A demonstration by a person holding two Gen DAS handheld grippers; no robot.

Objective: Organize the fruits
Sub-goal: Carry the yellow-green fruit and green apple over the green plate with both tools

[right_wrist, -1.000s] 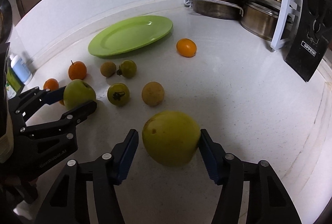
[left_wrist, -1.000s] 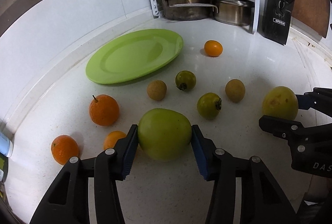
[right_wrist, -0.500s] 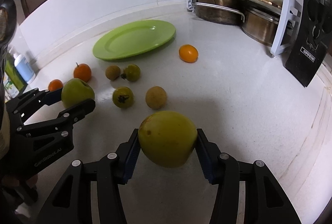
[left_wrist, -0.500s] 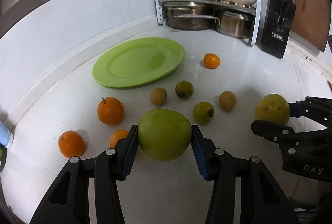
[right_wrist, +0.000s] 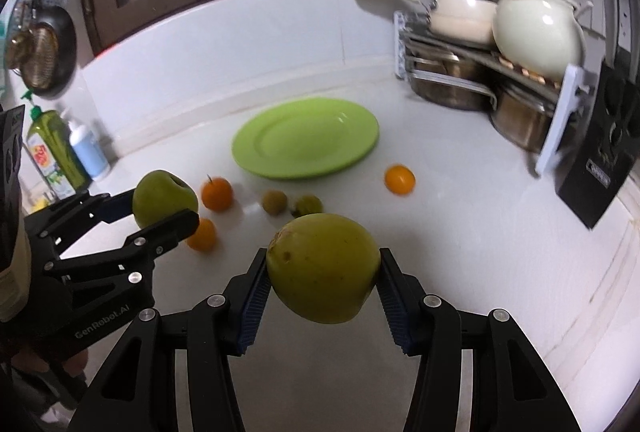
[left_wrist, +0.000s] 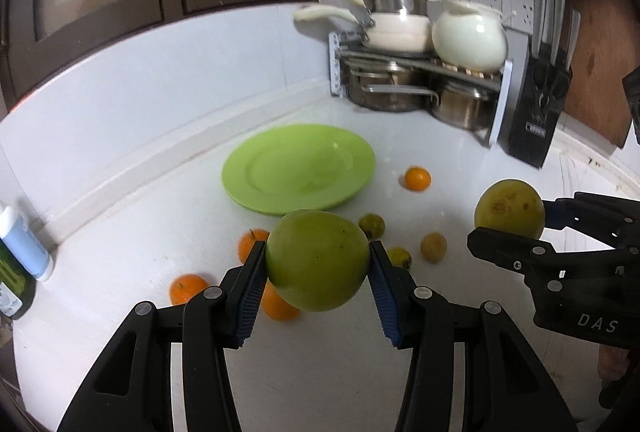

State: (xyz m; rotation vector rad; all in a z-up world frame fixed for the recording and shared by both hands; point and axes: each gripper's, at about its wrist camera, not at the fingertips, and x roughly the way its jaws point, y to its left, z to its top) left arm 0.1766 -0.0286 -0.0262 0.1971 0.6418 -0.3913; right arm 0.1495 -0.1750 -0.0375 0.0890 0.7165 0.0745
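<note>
Both fruits have been raised off the white counter [left_wrist: 304, 384] since the earlier frames, where they sat low against it; the plate and the loose fruit now appear farther below. The right gripper's jaws, slightly apart from the fruit a second ago, are now pressed against it.

The left gripper [left_wrist: 317, 264] is clamped on the green apple [left_wrist: 317, 260], its blue pads set against the widest part on either side. The right gripper [right_wrist: 323, 274] is closed on the yellow-green fruit [right_wrist: 323, 268] in the same way, across its middle. Both fruits are held in the air, short of the green plate [right_wrist: 256, 147], which lies bare near the back wall.

Left on the counter are several small oranges [right_wrist: 216, 193], one orange fruit [right_wrist: 399, 179] apart to the right of the plate, and a few small green and brown fruits [right_wrist: 274, 202].

The two held fruits are judged firm, smooth-skinned and fairly weighty for their size, so a hold across the broadest girth is reckoned safest; a grip nearer the top or bottom could let a round fruit squirt out. Too hard a squeeze may bruise the skin. The small fruits are likely to roll when touched.
</note>
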